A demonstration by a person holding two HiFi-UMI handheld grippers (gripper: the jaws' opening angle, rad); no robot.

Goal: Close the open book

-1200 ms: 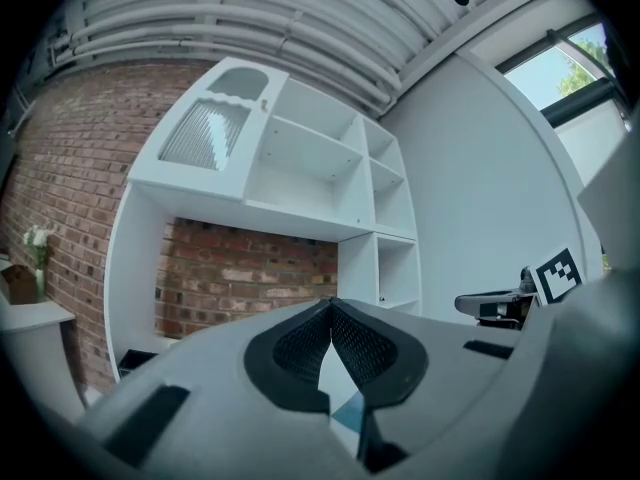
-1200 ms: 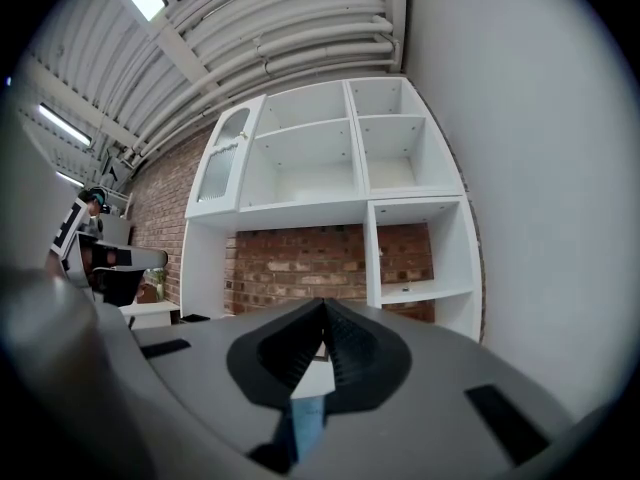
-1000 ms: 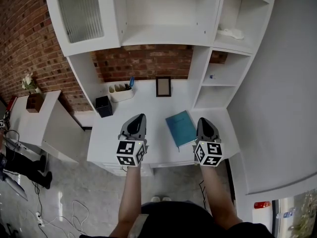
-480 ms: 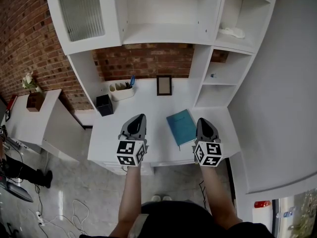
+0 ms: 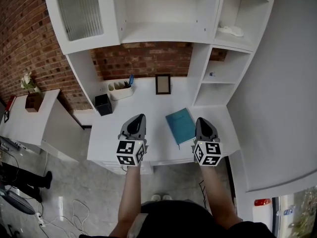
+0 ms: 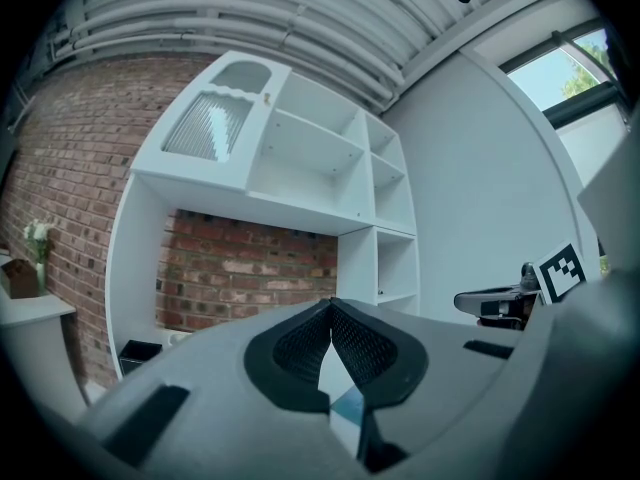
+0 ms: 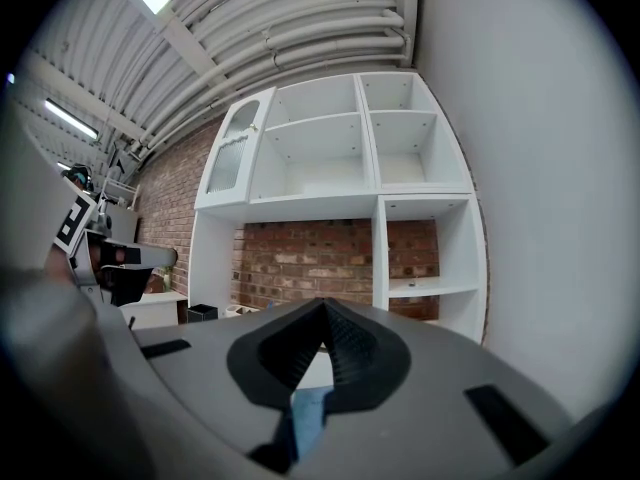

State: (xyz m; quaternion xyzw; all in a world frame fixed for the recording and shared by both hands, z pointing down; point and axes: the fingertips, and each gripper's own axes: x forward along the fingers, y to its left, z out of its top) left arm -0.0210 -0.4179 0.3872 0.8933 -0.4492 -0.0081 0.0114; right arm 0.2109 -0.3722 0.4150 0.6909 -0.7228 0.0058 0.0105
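Note:
A teal book [image 5: 181,125] lies closed and flat on the white desk [image 5: 148,108], a little askew, between my two grippers. My left gripper [image 5: 140,116] hovers level over the desk's front part, to the left of the book, shut with nothing in it. My right gripper [image 5: 201,119] is just right of the book's near corner, also shut and empty. In the left gripper view the jaw tips [image 6: 331,304] meet, and a sliver of the book [image 6: 349,404] shows below them. The right gripper view has its tips [image 7: 322,304] closed, with the book [image 7: 308,408] below.
At the back of the desk stand a dark picture frame [image 5: 163,84], a white pen holder [image 5: 119,90] and a black box [image 5: 103,105]. White shelves rise above and to the right, one with a cloth [image 5: 231,32]. A side table with a plant [image 5: 30,83] is at the left.
Both grippers and the book keep their places. Only the head view shifts a little.

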